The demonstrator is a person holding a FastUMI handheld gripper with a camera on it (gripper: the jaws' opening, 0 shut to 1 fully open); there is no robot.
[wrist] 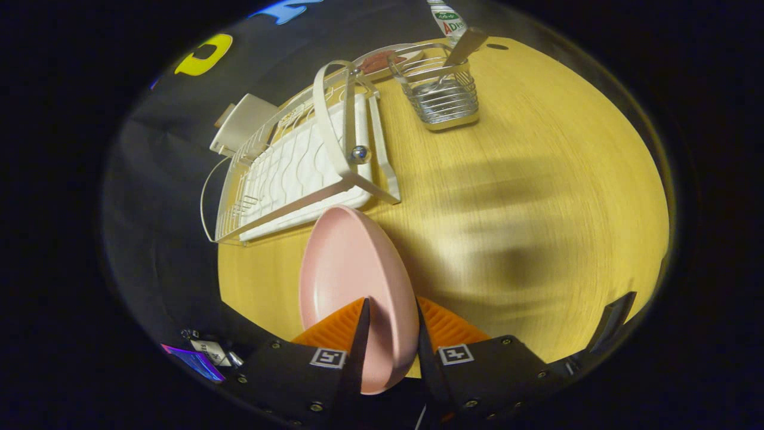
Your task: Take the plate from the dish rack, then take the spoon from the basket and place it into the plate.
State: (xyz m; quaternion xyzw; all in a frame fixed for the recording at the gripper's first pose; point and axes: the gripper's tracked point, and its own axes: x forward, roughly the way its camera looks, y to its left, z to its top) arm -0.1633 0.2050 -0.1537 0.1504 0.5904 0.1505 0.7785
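My gripper (391, 313) is shut on the rim of a pink plate (346, 269), which stands on edge between the fingers and is held above the wooden table (537, 197). Beyond the plate lies the white wire dish rack (298, 161) with its white drip tray, holding no dishes that I can see. Farther on stands a metal wire basket (443, 95) with a spoon (462, 48) leaning in it, handle up.
A small dish with something red (382, 60) sits behind the rack next to the basket. A bottle (446, 18) stands beyond the basket. A white box (245, 122) lies off the table's far edge beside the rack. The table's near edge runs just left of the plate.
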